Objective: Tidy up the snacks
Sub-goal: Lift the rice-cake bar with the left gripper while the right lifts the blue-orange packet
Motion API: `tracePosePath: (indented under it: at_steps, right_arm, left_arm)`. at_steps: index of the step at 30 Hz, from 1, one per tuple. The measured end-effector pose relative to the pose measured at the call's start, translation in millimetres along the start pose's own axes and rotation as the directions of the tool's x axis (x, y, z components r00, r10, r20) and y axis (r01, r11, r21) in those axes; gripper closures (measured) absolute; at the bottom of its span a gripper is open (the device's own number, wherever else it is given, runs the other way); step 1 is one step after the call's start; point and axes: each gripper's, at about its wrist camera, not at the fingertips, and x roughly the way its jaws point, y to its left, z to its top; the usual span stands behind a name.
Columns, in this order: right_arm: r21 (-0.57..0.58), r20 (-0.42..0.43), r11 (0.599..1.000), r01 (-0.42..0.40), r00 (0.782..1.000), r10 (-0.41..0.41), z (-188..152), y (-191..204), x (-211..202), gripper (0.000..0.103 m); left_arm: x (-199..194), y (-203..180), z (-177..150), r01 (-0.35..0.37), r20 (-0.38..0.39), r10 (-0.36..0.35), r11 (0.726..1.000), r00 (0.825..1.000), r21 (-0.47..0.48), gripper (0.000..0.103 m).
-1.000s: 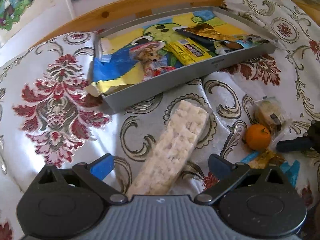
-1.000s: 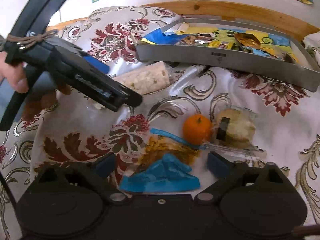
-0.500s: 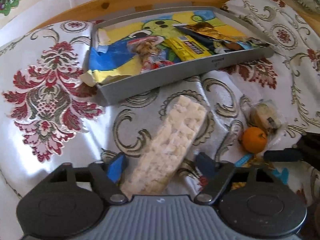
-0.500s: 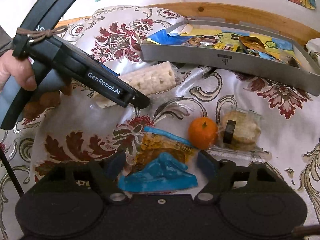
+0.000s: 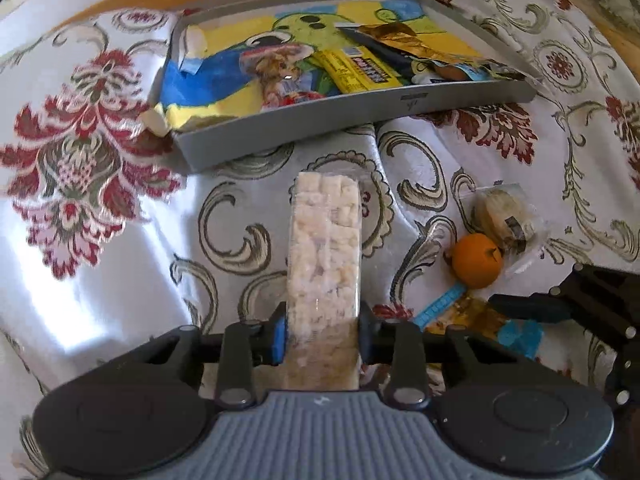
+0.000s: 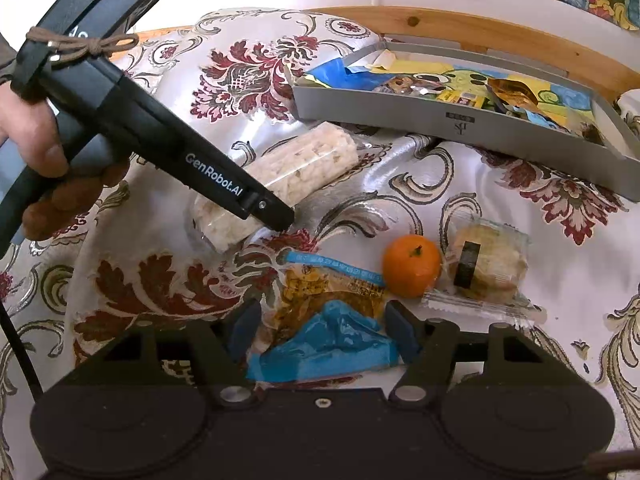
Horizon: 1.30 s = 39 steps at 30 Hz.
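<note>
A pale puffed-rice bar (image 5: 324, 240) in clear wrap points toward the grey tray (image 5: 304, 120), and my left gripper (image 5: 322, 336) is shut on its near end. In the right wrist view the bar (image 6: 304, 164) lies on the cloth with the left gripper (image 6: 276, 216) at its lower end. My right gripper (image 6: 322, 330) is open, its fingers close on either side of a crumpled blue and yellow snack packet (image 6: 324, 344). The tray (image 6: 400, 108) holds several wrapped snacks, among them a yellow bar (image 5: 356, 72).
A small orange (image 6: 412, 266) and a clear-wrapped pastry (image 6: 488, 264) lie just beyond the right gripper. A floral cloth covers the surface, and a wooden edge (image 6: 480, 28) runs behind the tray. A hand (image 6: 44, 152) holds the left gripper's handle.
The left gripper's fingers closed from wide open onto the rice bar, which now lies straight between them. The right gripper's fingers narrowed around the blue packet.
</note>
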Motion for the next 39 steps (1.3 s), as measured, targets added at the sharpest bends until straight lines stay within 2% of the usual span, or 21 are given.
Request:
tracePosePath:
  at_steps: [6,16,26,39]
  right_arm:
    - [-0.008,0.000,1.000,-0.002,1.000,0.002,0.0,1.3,-2.0,0.037]
    - [-0.024,0.012,1.000,-0.002,1.000,0.003,-0.2,3.2,-7.4,0.051]
    - [-0.069,0.020,0.998,-0.008,1.000,0.009,-1.1,10.2,-12.5,0.053]
    - [-0.190,0.071,0.980,0.058,0.996,-0.046,1.4,19.8,-22.7,0.055]
  left_arm:
    - [-4.2,0.4,-2.9,0.004,-0.024,-0.005,0.999,1.000,-0.045,0.067]
    - [-12.7,-4.8,-8.8,-0.005,-0.048,0.002,0.997,0.999,-0.071,0.067]
    - [-21.7,-10.6,-12.5,-0.015,-0.054,0.010,0.997,0.999,-0.081,0.067]
    - [-38.1,-20.9,-8.2,-0.047,-0.009,0.046,0.995,0.999,-0.084,0.067]
